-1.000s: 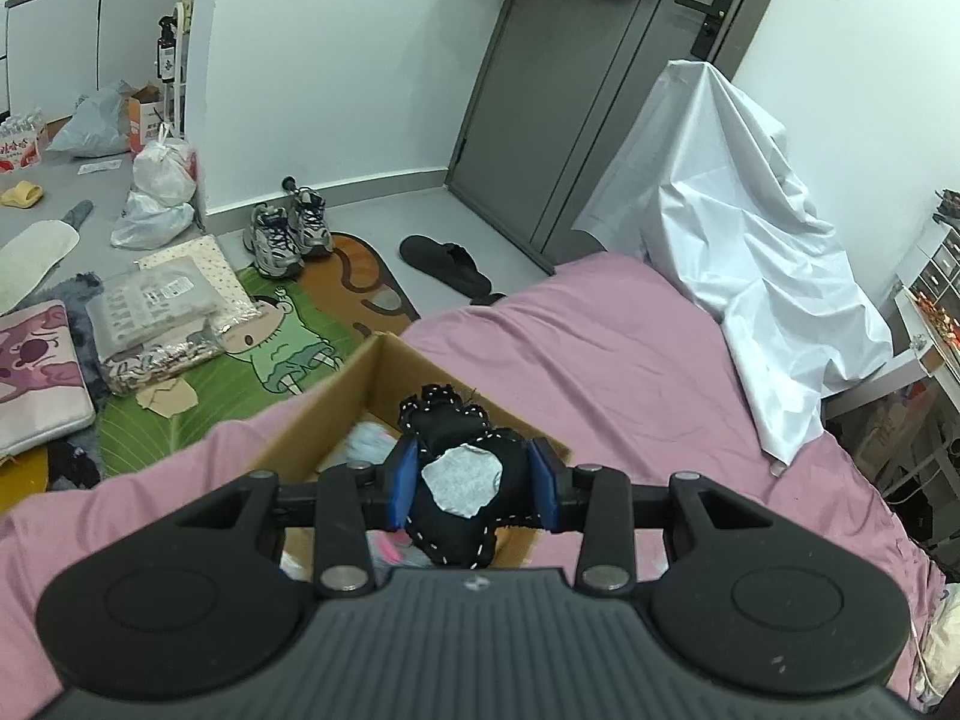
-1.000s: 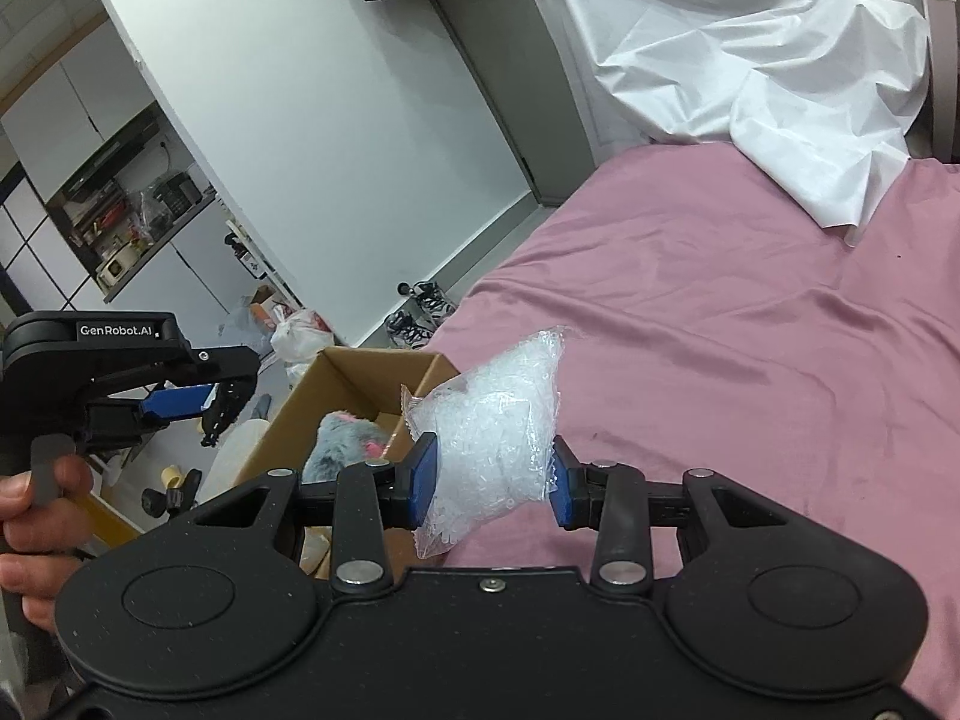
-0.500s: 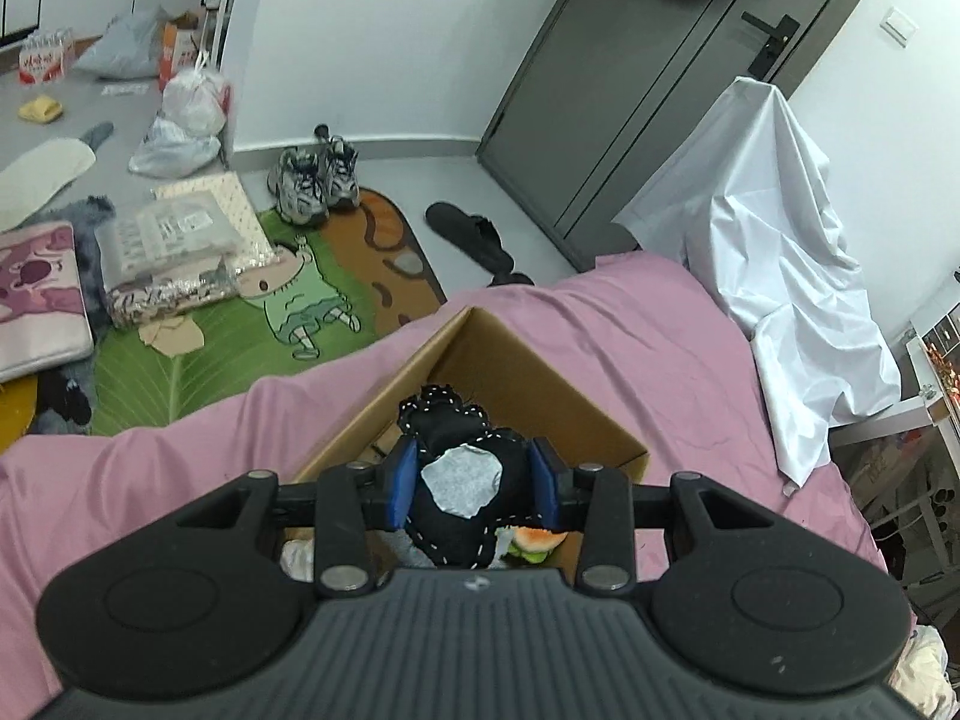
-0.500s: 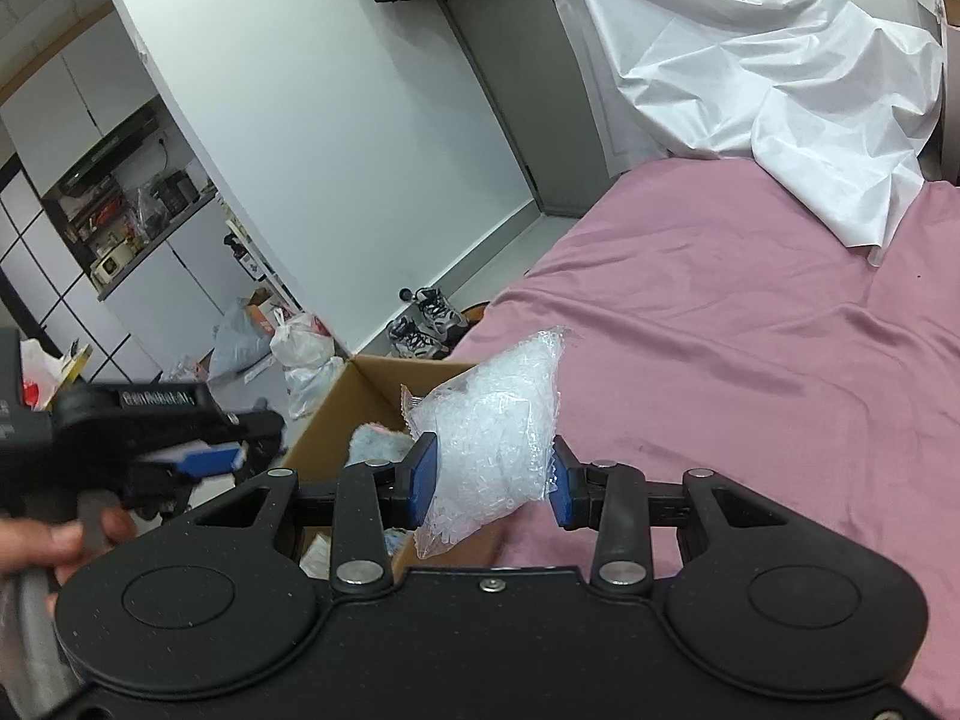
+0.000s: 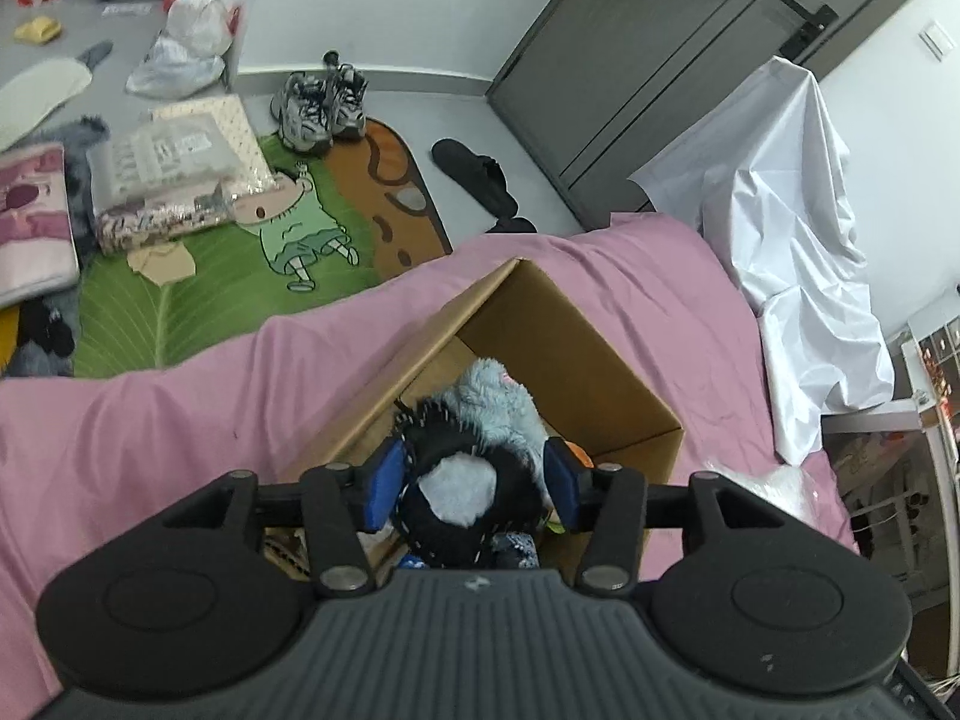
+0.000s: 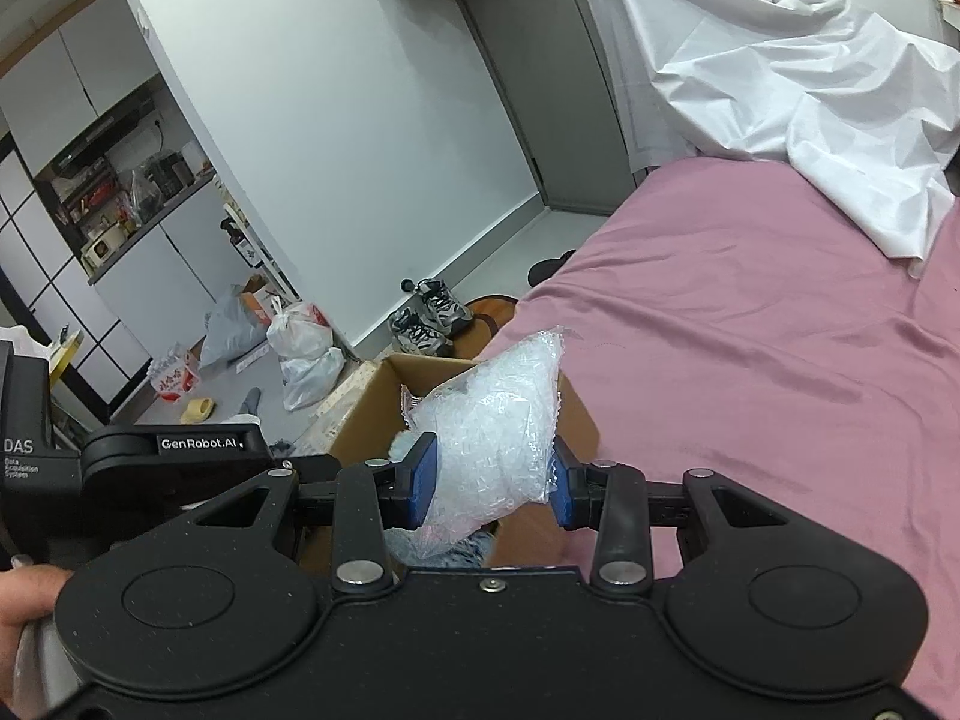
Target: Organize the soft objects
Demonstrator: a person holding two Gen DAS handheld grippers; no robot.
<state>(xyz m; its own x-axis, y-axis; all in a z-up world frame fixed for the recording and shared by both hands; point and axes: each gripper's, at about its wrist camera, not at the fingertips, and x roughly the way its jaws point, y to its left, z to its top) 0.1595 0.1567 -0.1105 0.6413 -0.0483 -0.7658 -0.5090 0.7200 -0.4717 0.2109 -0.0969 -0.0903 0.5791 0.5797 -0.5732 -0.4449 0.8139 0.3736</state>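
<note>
An open cardboard box point(image 5: 576, 348) sits on the pink bed, with a blue-grey plush point(image 5: 498, 402) and other soft things inside. My left gripper point(image 5: 474, 489) hangs over the box and points down into it. Its jaws are opening, and a black stitched plush toy with a pale patch point(image 5: 468, 516) sits loosely between the blue pads. My right gripper point(image 6: 492, 480) is shut on a clear bag of white filling point(image 6: 498, 420), held just above the box's near right corner point(image 6: 576, 414). In the right wrist view, a hand point(image 6: 24, 594) holds the left tool's black body point(image 6: 180, 450).
The pink sheet point(image 6: 750, 330) stretches away to the right of the box. A white cloth point(image 5: 798, 228) drapes over something at the bed's far side. On the floor lie a green rug point(image 5: 180, 294), sneakers point(image 5: 318, 108), a black slipper point(image 5: 474, 174) and packaged goods point(image 5: 168, 180).
The left gripper came over the box and sank toward it, and its jaws widened around the black plush. The right gripper carried the bag closer to the box.
</note>
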